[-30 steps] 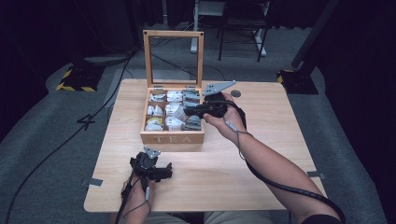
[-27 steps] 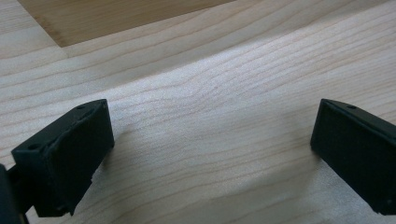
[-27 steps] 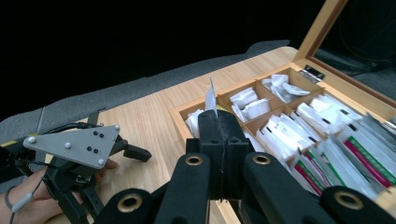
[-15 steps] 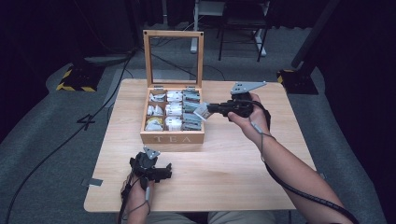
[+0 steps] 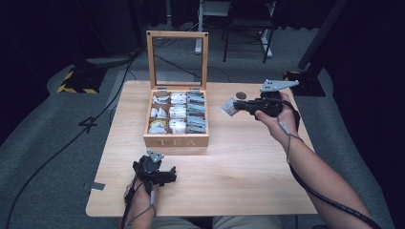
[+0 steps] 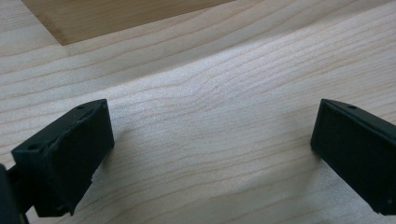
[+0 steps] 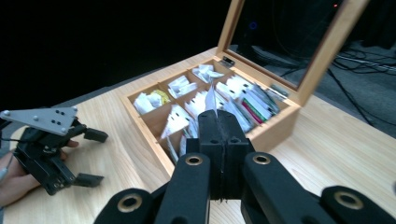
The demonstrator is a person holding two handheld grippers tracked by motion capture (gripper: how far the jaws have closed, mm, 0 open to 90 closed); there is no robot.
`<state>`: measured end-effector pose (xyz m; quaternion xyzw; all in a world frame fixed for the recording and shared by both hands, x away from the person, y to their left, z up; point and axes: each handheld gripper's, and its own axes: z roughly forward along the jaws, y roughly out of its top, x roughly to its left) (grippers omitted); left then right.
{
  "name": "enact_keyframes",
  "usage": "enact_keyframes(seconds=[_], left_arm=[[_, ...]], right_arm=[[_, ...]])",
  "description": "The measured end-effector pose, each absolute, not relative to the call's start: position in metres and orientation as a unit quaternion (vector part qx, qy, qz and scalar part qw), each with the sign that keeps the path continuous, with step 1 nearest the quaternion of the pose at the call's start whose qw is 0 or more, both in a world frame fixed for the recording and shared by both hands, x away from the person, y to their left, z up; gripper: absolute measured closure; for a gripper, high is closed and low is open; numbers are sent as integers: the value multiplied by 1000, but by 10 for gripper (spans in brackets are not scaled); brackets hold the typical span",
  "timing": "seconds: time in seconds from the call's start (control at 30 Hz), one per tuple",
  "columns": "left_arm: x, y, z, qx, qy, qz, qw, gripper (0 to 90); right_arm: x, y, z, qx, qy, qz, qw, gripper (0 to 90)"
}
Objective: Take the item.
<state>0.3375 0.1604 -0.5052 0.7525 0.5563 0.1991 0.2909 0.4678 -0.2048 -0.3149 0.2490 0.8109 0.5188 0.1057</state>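
Note:
An open wooden tea box sits mid-table, its glass lid upright and its compartments stocked with tea bags. My right gripper hovers to the right of the box, shut on a white tea bag. In the right gripper view the jaws are pressed together with the tea bag sticking up from them, and the box lies beyond. My left gripper rests near the table's front edge, open. Its jaws stand wide over bare wood.
A small dark round object lies on the table behind the right gripper. A strip of tape sits at the front left edge. The wooden table stands on grey carpet, with cables and chair legs beyond.
My right gripper has carried the tea bag from over the box's right compartments out to the right of the box. The left gripper has stayed put.

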Motion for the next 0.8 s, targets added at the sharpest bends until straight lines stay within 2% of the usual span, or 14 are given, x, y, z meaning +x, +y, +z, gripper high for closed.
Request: enact_keyframes(seconds=[0.43, 0.57, 0.8], left_arm=[[337, 161, -505, 754, 554, 197, 292, 0], [337, 161, -505, 754, 554, 197, 292, 0], [337, 161, -505, 754, 554, 197, 292, 0]], right_arm=[[466, -252, -318, 279, 805, 506, 134, 900], [469, -269, -324, 294, 805, 493, 152, 900], [476, -290, -340, 325, 800, 480, 157, 900]])
